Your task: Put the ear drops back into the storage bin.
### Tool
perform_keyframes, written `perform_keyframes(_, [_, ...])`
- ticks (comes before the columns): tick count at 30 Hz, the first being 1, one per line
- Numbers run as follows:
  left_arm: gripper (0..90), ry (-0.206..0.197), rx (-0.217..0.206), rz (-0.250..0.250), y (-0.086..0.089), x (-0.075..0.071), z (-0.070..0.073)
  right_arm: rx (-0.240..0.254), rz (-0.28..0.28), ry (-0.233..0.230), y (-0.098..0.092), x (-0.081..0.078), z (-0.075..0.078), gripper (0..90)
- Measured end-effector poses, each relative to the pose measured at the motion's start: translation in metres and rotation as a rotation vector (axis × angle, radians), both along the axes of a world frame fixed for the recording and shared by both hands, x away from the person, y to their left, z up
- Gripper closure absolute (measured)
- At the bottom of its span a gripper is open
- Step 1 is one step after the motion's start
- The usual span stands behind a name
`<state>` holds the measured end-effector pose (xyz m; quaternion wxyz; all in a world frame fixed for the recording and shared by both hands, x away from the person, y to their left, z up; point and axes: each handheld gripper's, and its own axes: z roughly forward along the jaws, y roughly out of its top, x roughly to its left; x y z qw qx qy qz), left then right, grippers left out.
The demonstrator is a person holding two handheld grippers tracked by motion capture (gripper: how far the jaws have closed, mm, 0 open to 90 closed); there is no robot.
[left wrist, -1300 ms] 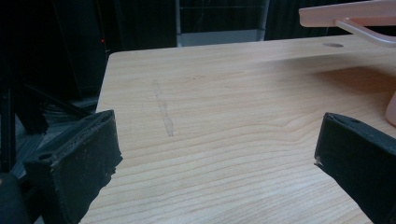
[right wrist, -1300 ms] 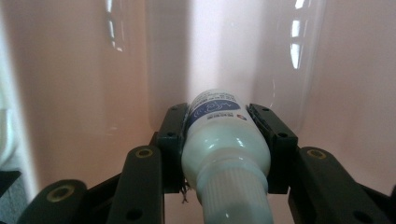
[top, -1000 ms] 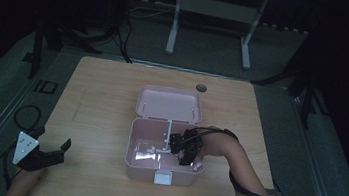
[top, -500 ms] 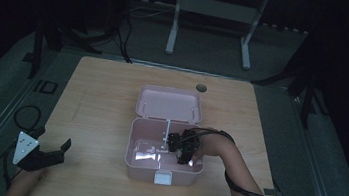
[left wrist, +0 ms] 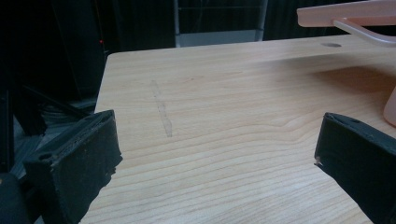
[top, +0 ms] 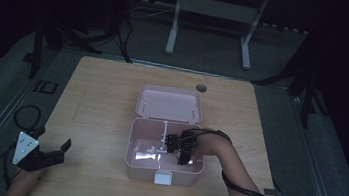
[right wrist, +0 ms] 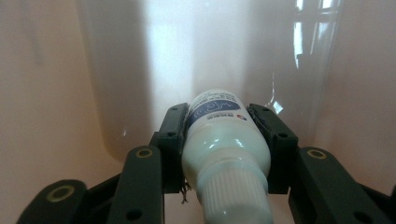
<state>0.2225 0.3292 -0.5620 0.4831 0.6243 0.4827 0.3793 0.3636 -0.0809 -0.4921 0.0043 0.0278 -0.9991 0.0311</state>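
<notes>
The high view looks forward and down on the pale wooden table from above its near edge. Low at that table's near-left corner, the left gripper view skims its top. The right gripper view sits inside the open pink plastic box at the table's middle, tight against its wall.

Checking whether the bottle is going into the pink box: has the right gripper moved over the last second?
Yes. The right gripper, shut on the white bottle, has sunk slightly toward the near wall of the pink box.
</notes>
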Motion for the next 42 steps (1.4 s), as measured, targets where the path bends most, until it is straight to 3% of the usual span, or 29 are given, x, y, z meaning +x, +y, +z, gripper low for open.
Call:
perform_keyframes(6, [0.4,-0.001,0.001,-0.002,0.0,0.0,0.0,-0.021,-0.011,-0.007,0.001,0.001,-0.001,59.3])
perform_keyframes(9, [0.3,-0.001,0.0,-0.002,0.0,0.0,0.0,-0.025,-0.018,0.011,0.002,0.001,-0.001,54.4])
perform_keyframes(15, [0.4,0.0,-0.001,-0.003,0.0,0.0,0.0,-0.024,-0.007,0.02,0.001,0.0,0.002,53.6])
perform_keyframes(21, [0.3,0.002,-0.001,-0.001,0.0,0.0,0.0,0.002,0.0,0.023,0.0,-0.003,0.017,53.5])
perform_keyframes(29, [0.4,0.003,0.0,0.0,0.0,0.0,0.0,0.019,0.005,-0.015,-0.001,-0.005,0.038,51.7])
perform_keyframes(38, [0.4,0.003,-0.001,-0.001,0.0,0.0,0.0,0.062,-0.023,-0.019,-0.005,-0.005,0.056,40.0])
perform_keyframes(42, [0.3,0.003,0.0,0.0,0.0,0.0,0.0,0.077,-0.013,-0.041,-0.008,-0.008,0.064,36.2])
